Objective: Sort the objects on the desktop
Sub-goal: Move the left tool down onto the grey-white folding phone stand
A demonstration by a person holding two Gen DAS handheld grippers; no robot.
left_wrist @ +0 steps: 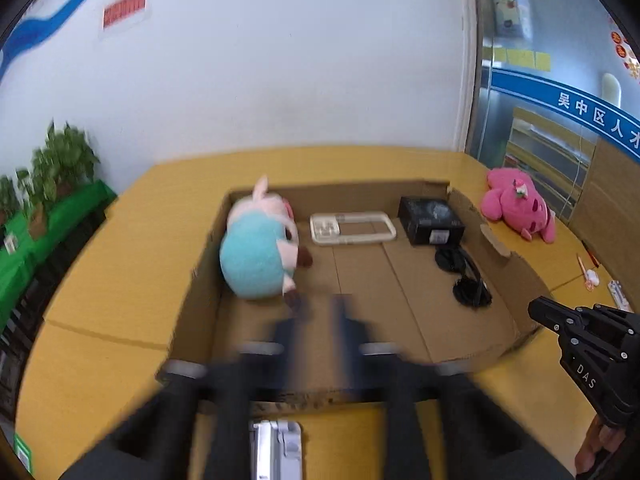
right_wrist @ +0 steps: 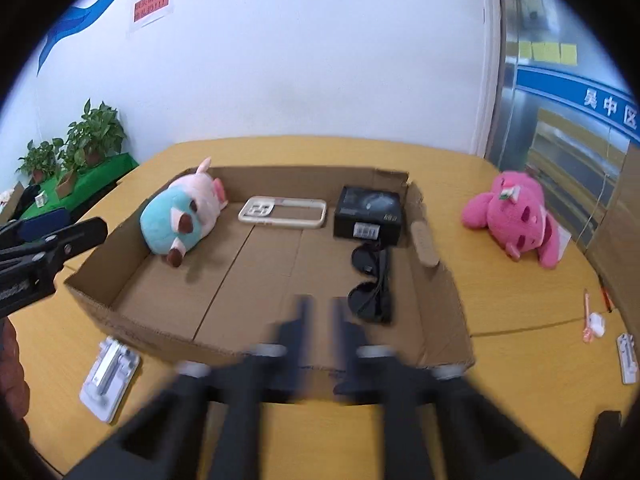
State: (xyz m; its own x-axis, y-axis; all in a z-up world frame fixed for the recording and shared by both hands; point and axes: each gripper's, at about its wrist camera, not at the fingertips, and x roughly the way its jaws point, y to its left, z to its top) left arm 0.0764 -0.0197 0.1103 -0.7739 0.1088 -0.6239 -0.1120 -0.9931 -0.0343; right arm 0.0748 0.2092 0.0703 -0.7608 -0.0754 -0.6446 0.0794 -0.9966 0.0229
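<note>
A shallow cardboard box (left_wrist: pixel 192 280) (right_wrist: pixel 104 300) lies on the yellow table. In it are a pig plush in a teal dress (left_wrist: pixel 260 248) (right_wrist: pixel 180 216), a white phone case (left_wrist: pixel 352 228) (right_wrist: pixel 284 212), a black box (left_wrist: pixel 430 220) (right_wrist: pixel 368 212) and black sunglasses (left_wrist: pixel 464 276) (right_wrist: pixel 372 284). A pink plush (left_wrist: pixel 516 204) (right_wrist: pixel 516 216) lies on the table right of the box. My left gripper (left_wrist: pixel 320 312) hovers over the box's near edge, fingers a narrow gap apart and empty. My right gripper (right_wrist: pixel 320 312) hovers likewise near the sunglasses, empty.
A white phone stand (right_wrist: pixel 108 376) (left_wrist: pixel 276 448) lies on the table before the box. A pen (right_wrist: pixel 586 312) and small white items (right_wrist: pixel 628 356) lie at the right edge. Potted plants (right_wrist: pixel 76 140) stand on a green shelf at left. A wall runs behind.
</note>
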